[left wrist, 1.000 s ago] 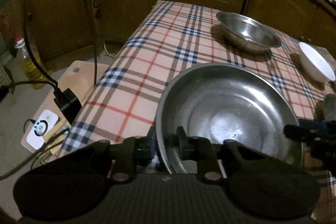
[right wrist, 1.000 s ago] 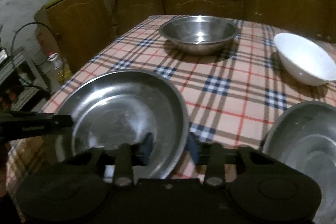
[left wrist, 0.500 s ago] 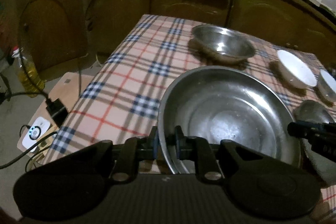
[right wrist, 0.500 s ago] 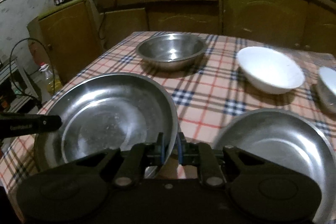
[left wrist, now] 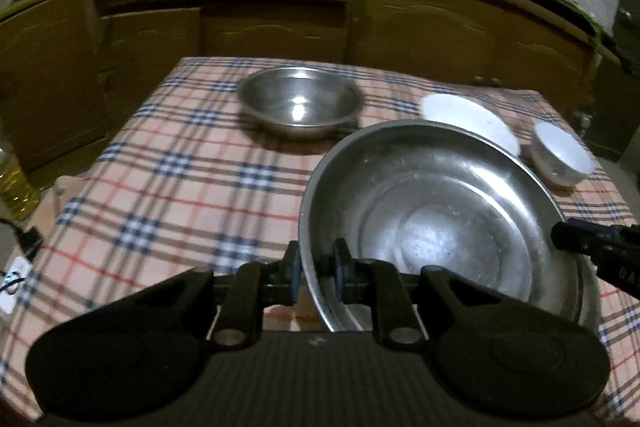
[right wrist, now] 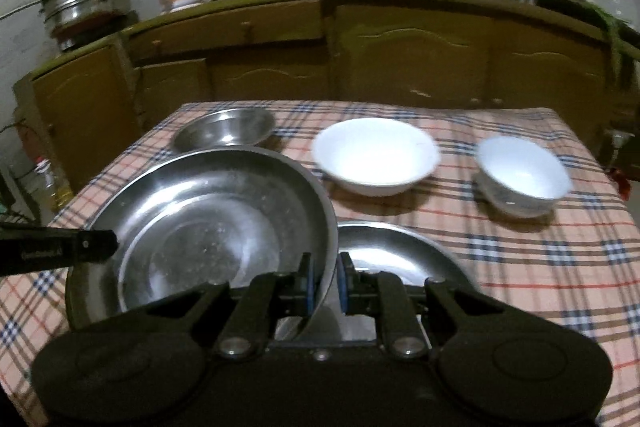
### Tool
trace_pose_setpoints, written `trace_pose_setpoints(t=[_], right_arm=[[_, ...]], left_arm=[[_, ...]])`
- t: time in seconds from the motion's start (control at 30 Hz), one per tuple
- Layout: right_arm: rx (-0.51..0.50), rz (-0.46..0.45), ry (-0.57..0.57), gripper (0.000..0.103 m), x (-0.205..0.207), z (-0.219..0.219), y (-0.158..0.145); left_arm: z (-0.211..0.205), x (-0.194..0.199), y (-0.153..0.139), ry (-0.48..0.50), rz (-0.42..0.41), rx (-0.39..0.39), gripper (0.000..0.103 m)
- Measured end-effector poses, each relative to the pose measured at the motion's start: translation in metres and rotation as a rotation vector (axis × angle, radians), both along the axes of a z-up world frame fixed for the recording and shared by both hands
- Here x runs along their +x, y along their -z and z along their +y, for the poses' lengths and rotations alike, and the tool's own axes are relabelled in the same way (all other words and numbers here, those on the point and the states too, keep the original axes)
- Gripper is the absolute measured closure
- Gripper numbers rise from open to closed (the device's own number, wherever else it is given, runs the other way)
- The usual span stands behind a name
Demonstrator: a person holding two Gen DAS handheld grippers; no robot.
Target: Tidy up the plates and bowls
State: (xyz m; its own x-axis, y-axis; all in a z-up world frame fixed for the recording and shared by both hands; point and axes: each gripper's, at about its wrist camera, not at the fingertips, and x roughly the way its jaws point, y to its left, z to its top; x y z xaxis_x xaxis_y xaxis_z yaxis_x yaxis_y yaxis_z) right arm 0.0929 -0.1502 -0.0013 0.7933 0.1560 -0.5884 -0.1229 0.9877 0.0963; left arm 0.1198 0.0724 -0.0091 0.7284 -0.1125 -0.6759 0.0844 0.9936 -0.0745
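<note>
**Both grippers clamp one steel plate by opposite rims**

The left gripper (left wrist: 316, 275) is clenched on the near-left rim of the big plate (left wrist: 440, 223), one pad outside the rim and one inside. The right gripper (right wrist: 325, 281) pinches the same plate (right wrist: 212, 227) at its right rim, so the dish spans between the two tools. Each camera catches the other tool's dark finger at the plate's far edge.

Below and right of the right gripper sits a second steel plate (right wrist: 396, 255) on the checked tablecloth (right wrist: 540, 259); the held plate's edge overlaps it in this view, and whether they touch cannot be told.

Ahead and left of the right gripper is a steel bowl (right wrist: 226, 131). Straight ahead stands a wide white bowl (right wrist: 374, 155), and ahead to the right a smaller white bowl (right wrist: 520, 175), well apart from the first.

From the left gripper the steel bowl (left wrist: 298, 101) lies straight ahead, with both white bowls beyond the plate's far right rim. The frames are somewhat blurred.
</note>
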Motion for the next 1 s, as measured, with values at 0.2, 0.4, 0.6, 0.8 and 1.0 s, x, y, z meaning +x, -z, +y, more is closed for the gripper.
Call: trace_pose_setpoints(t=[0.2,0.4,0.6,0.8,1.0], right_arm=[[-0.005,0.006,0.069,0.086,-0.008,-0.044,0.004],[-0.009,0.024,0.123,0.086,-0.016,-0.077,0.013],[-0.010,0.056,0.161,0.086,-0.023,-0.099,0.029],[-0.002,0.074,0.176,0.086,-0.025,-0.109,0.040],[-0.004,0.069,0.159,0.086,-0.023,-0.106,0.041]], left_arm=[[-0.041,0.005,0.004,0.060,0.006,0.004,0.086],[-0.074,0.005,0.016,0.115,0.028,0.006,0.086],[-0.096,0.002,0.029,0.157,0.057,0.022,0.085],[-0.108,0.000,0.039,0.177,0.068,0.043,0.085],[-0.105,0.001,0.040,0.160,0.063,0.043,0.084]])
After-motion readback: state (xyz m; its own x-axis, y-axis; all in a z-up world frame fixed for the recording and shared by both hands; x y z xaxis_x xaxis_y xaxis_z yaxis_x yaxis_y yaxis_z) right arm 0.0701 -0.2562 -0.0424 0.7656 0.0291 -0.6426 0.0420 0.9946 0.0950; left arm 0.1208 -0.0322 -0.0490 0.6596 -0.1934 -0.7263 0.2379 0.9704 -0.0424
